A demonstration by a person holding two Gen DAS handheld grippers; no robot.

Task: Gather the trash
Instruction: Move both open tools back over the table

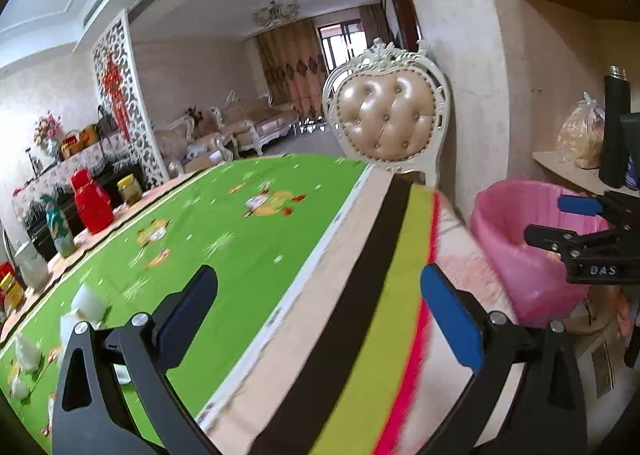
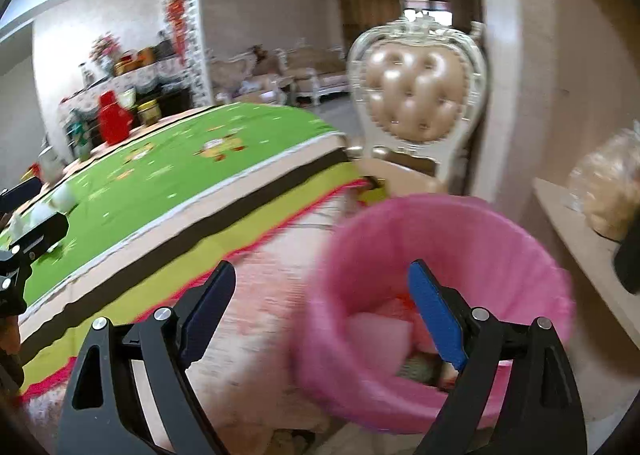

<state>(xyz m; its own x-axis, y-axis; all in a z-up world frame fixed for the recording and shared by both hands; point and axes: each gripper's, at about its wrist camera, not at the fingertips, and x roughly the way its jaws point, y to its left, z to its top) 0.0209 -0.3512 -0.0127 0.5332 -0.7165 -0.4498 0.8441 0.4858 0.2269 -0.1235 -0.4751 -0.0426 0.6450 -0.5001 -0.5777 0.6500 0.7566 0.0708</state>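
Room: dining room opening onto a lounge, with a long table (image 1: 360, 255) under a green patterned cloth with a striped border, and a tufted chair (image 1: 386, 115) at its far end.
Landmark: pink-lined bin (image 2: 440, 295) on the floor off the table's near corner, below the chair. Everything else is placed from it.
Right gripper (image 2: 322, 315): hanging right over the bin's near rim, tongs spread wide apart, nothing between them. Something pale and crumpled already lies in the bottom of the bin.
Left gripper (image 1: 320, 315): up over the table's striped edge, across from the bin, tongs also wide apart and empty.
Trash: white crumpled scraps (image 1: 86, 301) on the green cloth, well away from the bin, toward the table's side farthest from it. They look like tissue or paper; too blurred to be sure.
Bystanders: red jug (image 1: 92, 205) and jars along the table's far edge from the bin. Not trash, leave them be.
Step in hand, my read: the left gripper looks best placed to go for the white scraps.
Doing it well: come down low over one scrap, tongs straddling it, close on the bulk and not a loose corner. Keep the fingertips off the cloth so it doesn't bunch. Lift clear before swinging toward the bin.
Watch out: both views are smeared, so slow down before closing.
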